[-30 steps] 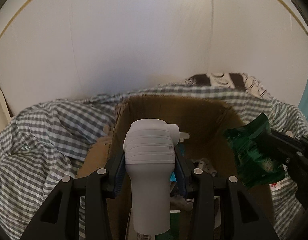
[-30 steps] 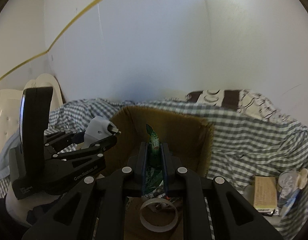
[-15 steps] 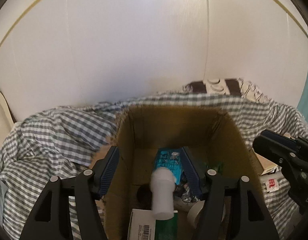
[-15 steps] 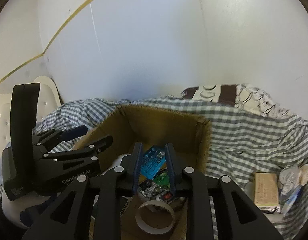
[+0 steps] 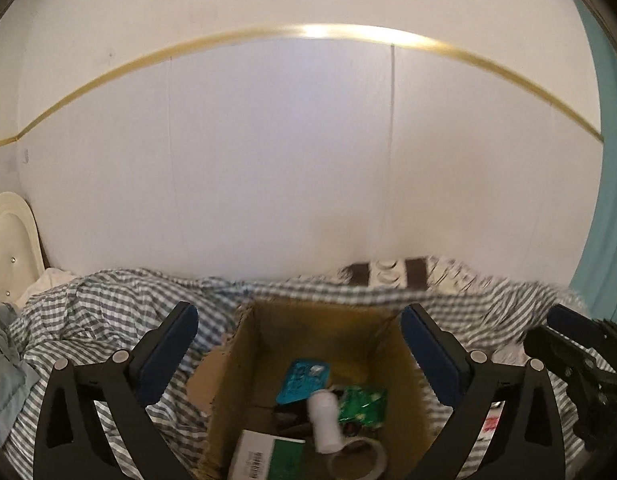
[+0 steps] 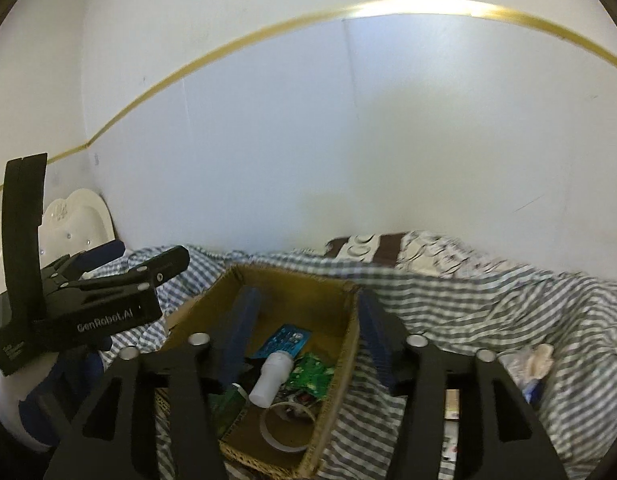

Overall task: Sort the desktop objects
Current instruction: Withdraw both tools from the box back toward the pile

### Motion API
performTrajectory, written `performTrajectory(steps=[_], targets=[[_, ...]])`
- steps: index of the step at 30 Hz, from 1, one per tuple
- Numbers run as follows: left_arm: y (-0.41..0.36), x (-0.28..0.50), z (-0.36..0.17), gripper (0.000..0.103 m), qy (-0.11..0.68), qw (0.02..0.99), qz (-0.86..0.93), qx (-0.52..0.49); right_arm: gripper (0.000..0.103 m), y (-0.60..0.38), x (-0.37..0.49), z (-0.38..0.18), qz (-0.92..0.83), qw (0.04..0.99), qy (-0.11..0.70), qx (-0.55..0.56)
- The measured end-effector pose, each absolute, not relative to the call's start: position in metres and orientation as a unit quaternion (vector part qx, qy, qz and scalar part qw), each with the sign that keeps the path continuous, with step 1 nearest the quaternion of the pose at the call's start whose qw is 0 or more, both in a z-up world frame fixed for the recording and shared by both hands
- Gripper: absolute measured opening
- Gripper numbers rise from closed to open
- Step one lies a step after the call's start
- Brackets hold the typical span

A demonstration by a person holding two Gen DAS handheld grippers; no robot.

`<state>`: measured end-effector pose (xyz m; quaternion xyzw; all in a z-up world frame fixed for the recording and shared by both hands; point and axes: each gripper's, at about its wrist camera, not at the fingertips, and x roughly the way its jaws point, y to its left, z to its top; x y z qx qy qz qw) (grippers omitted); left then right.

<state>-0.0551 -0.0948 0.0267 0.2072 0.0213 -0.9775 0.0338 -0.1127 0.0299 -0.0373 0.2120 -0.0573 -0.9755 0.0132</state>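
Both grippers have let go since the earlier frames — the white bottle that sat between the left jaws and the green packet pinched in the right ones now lie in the box, and the jaws on both sides have just been opening with nothing between them.

Left gripper [image 5: 298, 344]: jaws spread wide apart, empty, framing the lower middle of its view. Right gripper [image 6: 308, 320]: jaws apart, less wide, empty, low centre of its view; it also shows at the right edge of the left view.

Below and between the jaws sits the cardboard box [image 5: 244, 364], open-topped, lower centre in both views. Inside: white bottle [image 5: 324, 420] lying on its side across the pile; green packet [image 5: 362, 406] just beside it, touching; blue blister card [image 5: 302, 376] behind them toward the far wall; tape roll [image 5: 358, 458] at the near edge; a green-and-white carton [image 5: 268, 458] at the lower left of the box.

Box rests on rumpled checked bedding [image 5: 96, 308] that fills the lower band of the frame — white wall above.

Progress, as judged: several items already boxed, including these two. Not finished — at the lower right of the right view a small brown box [image 6: 452, 404] and a crumpled pale wad [image 6: 536, 360] are outside the box on the bedding. These look like the remaining pickups; anything else is too blurred to name.
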Motion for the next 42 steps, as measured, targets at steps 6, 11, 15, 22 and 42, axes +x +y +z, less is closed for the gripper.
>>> performTrajectory(steps=[6,11,15,22,42], targets=[[-0.07,-0.036,0.047,0.103,0.013,0.022,-0.984,0.176,0.092,0.054,-0.073,-0.013,-0.981,-0.012,-0.07,0.179],[-0.045,-0.026,0.054,0.103,0.005,0.013,-0.987,0.162,0.1,0.073,-0.044,-0.002,-0.983,-0.037,-0.075,0.166],[-0.025,-0.02,0.054,0.103,0.005,0.0,-0.988,0.152,0.103,0.092,-0.024,0.003,-0.984,-0.056,-0.071,0.155],[0.018,-0.026,0.04,0.103,-0.01,-0.023,-0.986,0.168,0.103,0.121,-0.002,-0.004,-0.984,-0.079,-0.07,0.147],[0.106,-0.094,-0.076,0.103,-0.025,-0.052,-0.953,0.299,0.07,0.191,-0.033,-0.115,-0.955,-0.089,-0.084,0.272]])
